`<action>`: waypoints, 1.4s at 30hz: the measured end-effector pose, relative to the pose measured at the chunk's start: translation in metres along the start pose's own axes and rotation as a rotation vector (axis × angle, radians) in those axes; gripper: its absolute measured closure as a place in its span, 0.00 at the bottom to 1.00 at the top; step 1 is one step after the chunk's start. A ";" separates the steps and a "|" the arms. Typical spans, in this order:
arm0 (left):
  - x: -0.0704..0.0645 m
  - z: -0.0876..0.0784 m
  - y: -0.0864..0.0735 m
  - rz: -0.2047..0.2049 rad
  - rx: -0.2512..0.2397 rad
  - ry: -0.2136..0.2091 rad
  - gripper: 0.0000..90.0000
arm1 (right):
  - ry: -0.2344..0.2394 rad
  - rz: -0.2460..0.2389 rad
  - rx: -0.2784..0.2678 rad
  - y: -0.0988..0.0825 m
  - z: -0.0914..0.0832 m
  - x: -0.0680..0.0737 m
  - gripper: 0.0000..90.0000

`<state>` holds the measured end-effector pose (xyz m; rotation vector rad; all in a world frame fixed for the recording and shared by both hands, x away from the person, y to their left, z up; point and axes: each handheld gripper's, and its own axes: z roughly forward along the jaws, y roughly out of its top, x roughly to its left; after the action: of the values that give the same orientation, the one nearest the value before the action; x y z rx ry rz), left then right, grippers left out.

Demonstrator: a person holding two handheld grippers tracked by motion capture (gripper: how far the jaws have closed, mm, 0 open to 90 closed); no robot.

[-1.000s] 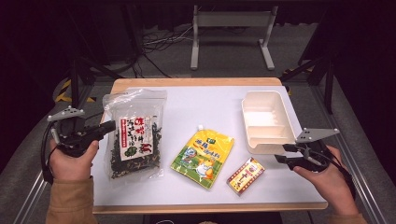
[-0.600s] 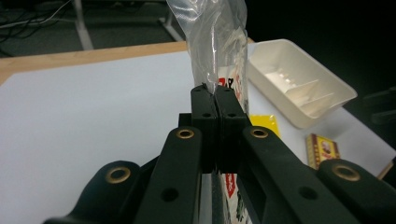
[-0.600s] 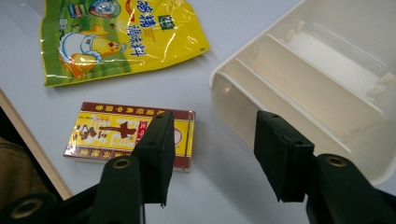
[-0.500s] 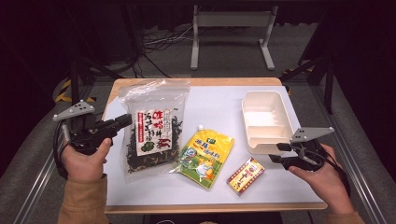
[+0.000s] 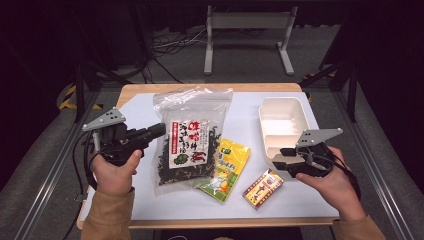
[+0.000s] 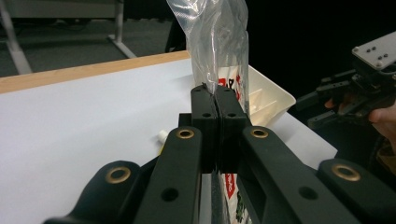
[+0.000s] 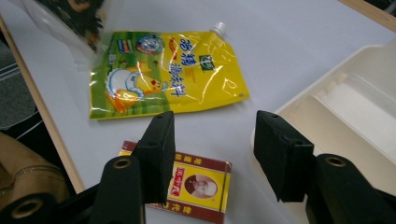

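A clear bag of dark seaweed [image 5: 190,135] with a red-and-white label is held by its left edge, and its lower right corner overlaps a yellow spouted pouch [image 5: 230,167]. My left gripper [image 5: 157,131] is shut on that edge; in the left gripper view the jaws pinch the clear plastic [image 6: 215,100] and the bag [image 6: 217,42] rises above them. My right gripper [image 5: 281,157] stands open at the near corner of a white divided container [image 5: 282,117]. In the right gripper view its open jaws [image 7: 215,144] hang over the table between a red-and-yellow box [image 7: 196,186] and the container [image 7: 345,107], with nothing between them.
The red-and-yellow box [image 5: 262,187] lies near the table's front edge, right of the pouch [image 7: 163,70]. The white table [image 5: 145,110] has a wooden rim. Dark floor, cables and a metal stand [image 5: 245,40] lie beyond the far edge.
My left gripper has carried the seaweed bag to the right, so it now overlaps the yellow pouch. The right gripper has shifted left, toward the container's near corner.
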<state>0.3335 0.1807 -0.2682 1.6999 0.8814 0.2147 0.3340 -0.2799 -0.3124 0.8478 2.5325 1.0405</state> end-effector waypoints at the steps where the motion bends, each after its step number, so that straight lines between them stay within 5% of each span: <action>1: -0.001 0.001 -0.001 0.003 -0.006 -0.005 0.99 | 0.009 -0.003 -0.003 0.003 0.001 0.001 0.54; 22: -0.015 0.025 -0.008 0.055 0.013 -0.123 0.99 | 0.156 -0.066 -0.041 0.055 0.033 0.022 0.53; 42: -0.022 0.034 -0.016 0.099 -0.011 -0.208 0.98 | 0.263 -0.034 -0.072 0.066 0.050 0.025 0.52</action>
<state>0.3307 0.1415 -0.2873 1.7228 0.6420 0.1064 0.3646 -0.1994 -0.3017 0.6854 2.6910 1.2998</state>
